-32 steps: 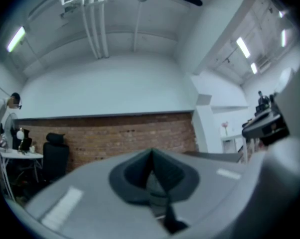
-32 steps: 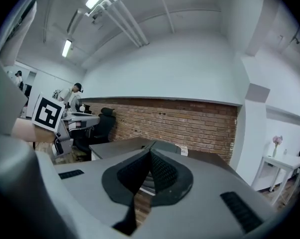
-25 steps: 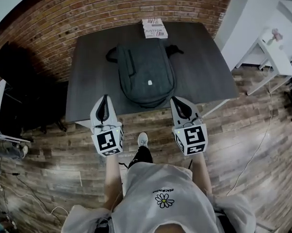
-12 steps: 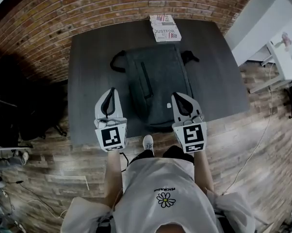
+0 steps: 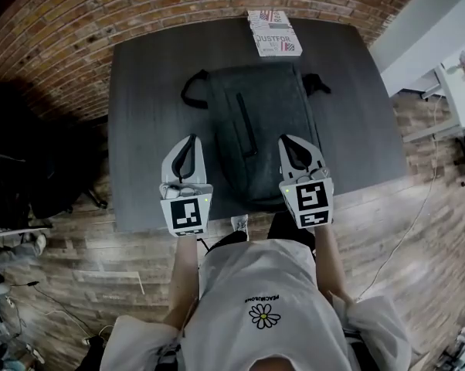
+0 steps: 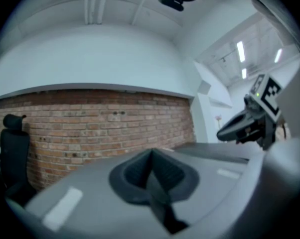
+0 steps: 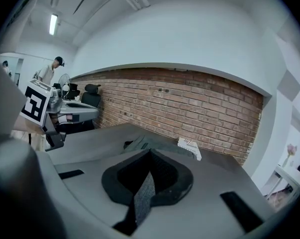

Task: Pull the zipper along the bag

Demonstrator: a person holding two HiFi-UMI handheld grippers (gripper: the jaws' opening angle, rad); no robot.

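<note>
bag [image 5: 256, 122] ahead, between left claw [image 5: 190, 138], right claw [image 5: 286, 138]

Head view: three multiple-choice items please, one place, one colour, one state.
1. Where does the white printed box lie relative to the dark grey fabric backpack?
A. on it
B. beyond its far end, by the red brick wall
C. on the floor
2. The flat rectangular tabletop is:
A. white
B. red
C. dark grey
3. The left tongs and right tongs are:
A. shut, empty
B. shut on the zipper
C. wide open
1 B: it sits past the backpack at the table's wall edge.
2 C: dark like the backpack.
3 A: each gripper view shows them closed, nothing between.
</note>
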